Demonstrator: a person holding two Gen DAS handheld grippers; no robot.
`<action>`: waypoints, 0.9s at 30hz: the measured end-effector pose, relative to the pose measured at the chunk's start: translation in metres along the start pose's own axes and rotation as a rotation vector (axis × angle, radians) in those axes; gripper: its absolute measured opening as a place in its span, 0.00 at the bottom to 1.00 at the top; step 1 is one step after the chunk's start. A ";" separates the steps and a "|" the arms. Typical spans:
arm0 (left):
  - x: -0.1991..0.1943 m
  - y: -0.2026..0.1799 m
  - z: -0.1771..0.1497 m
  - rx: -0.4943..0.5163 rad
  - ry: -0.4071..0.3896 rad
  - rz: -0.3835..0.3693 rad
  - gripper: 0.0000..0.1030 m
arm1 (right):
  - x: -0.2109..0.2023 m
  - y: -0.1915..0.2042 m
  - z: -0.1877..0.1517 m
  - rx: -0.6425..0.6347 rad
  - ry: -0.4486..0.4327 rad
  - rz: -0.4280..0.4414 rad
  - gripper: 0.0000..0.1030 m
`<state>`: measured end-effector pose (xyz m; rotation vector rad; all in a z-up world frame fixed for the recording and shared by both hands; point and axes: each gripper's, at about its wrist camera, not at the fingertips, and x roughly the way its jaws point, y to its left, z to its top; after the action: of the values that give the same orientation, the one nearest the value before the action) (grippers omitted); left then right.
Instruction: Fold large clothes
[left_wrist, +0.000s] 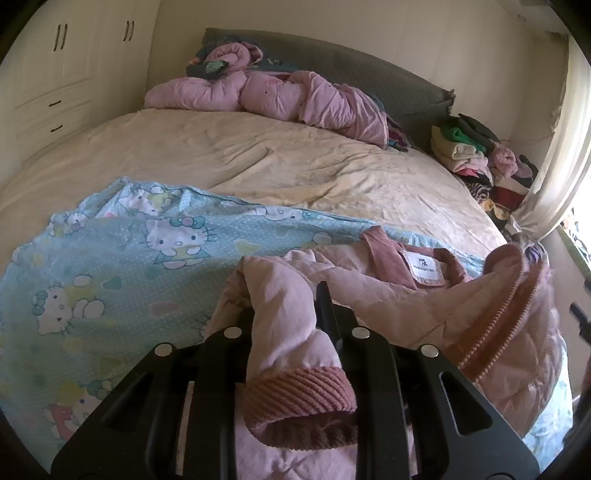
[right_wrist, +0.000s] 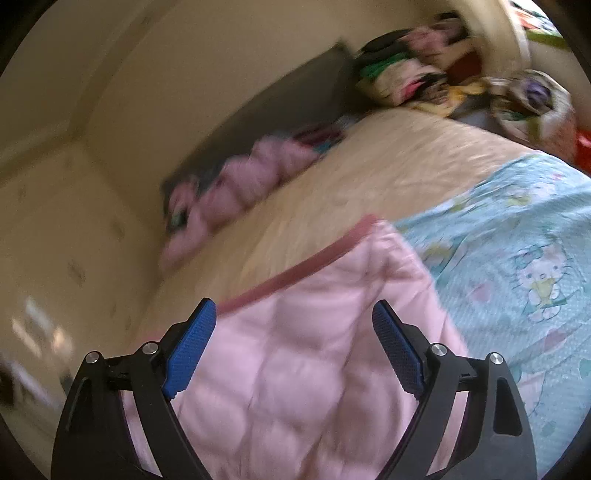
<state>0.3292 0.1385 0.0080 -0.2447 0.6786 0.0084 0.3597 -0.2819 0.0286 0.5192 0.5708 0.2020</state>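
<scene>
A quilted pale-pink jacket (left_wrist: 424, 295) lies crumpled at the near edge of a bed (left_wrist: 258, 158), on a light-blue dotted sheet (left_wrist: 110, 280) printed with Hello Kitty figures. The left gripper (left_wrist: 288, 325) is clamped on one sleeve (left_wrist: 284, 332), whose ribbed, dusty-rose knit cuff (left_wrist: 299, 402) hangs open toward the camera. The corduroy-like collar (left_wrist: 391, 258) carries a white sewn-in label (left_wrist: 424, 269); its print is too small to read. A pink zipper (left_wrist: 495, 332) runs along the raised front edge.

The right gripper (right_wrist: 295, 354) hovers with its blue textured pads (right_wrist: 192, 350) wide apart over a puffy quilted panel of the jacket (right_wrist: 314, 350), edged by a rose-coloured band; this view is motion-blurred.

Beyond, a wrinkled cream bedspread covers the mattress. A bunched pink duvet (left_wrist: 266, 96) rests against a grey upholstered headboard (left_wrist: 369, 74). Stacked clothes (left_wrist: 480, 155) sit beside a cream curtain (left_wrist: 554, 147); a white wardrobe (left_wrist: 55, 66) with dark handles lines the left wall.
</scene>
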 end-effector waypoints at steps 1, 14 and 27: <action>0.000 -0.002 -0.001 0.004 -0.002 -0.001 0.17 | 0.003 0.010 -0.009 -0.054 0.037 -0.006 0.84; -0.023 -0.007 0.006 -0.007 -0.056 -0.054 0.56 | 0.049 0.059 -0.098 -0.260 0.253 -0.068 0.84; -0.054 -0.005 -0.002 0.051 -0.131 0.038 0.91 | -0.006 0.037 -0.083 -0.262 0.091 -0.098 0.83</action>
<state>0.2867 0.1369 0.0412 -0.1810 0.5521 0.0428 0.3069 -0.2181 -0.0087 0.2285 0.6457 0.2039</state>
